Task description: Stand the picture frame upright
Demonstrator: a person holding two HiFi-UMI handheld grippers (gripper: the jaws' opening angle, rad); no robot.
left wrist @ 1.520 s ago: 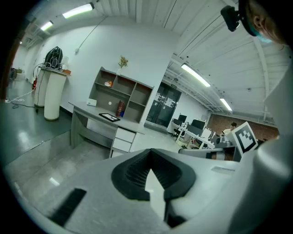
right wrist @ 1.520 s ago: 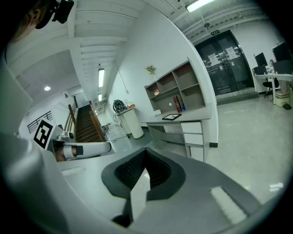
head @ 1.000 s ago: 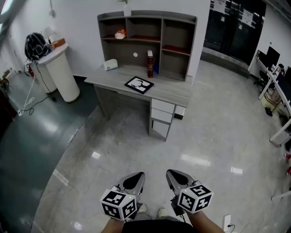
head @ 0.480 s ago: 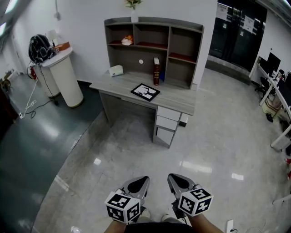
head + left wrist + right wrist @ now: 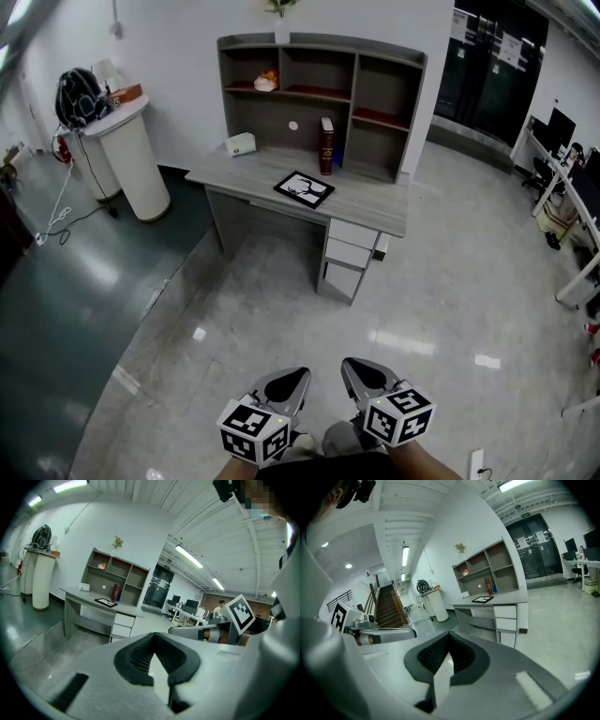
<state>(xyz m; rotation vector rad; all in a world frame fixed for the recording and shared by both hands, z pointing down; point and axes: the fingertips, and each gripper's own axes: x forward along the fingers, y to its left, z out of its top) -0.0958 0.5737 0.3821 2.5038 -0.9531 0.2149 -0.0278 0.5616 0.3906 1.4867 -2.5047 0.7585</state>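
Picture frame (image 5: 303, 188) is lying flat on the desk (image 5: 375, 208) beside the red book (image 5: 326, 145), well apart from the left gripper (image 5: 286, 384) and right gripper (image 5: 360, 377), both hanging empty with jaws pressed together, and is probably handling as light, stiff and breakable, best pinched by its rim.

Bright, even indoor light comes from ceiling strip lamps (image 5: 190, 556). The glossy floor (image 5: 412, 281) throws back white glare patches, left and right. Shadow under the worktop (image 5: 375, 202) is soft. Both gripper views bend strongly and have black corners. The left tongs (image 5: 152, 637) and right tongs (image 5: 449, 638) loom near, slightly soft.
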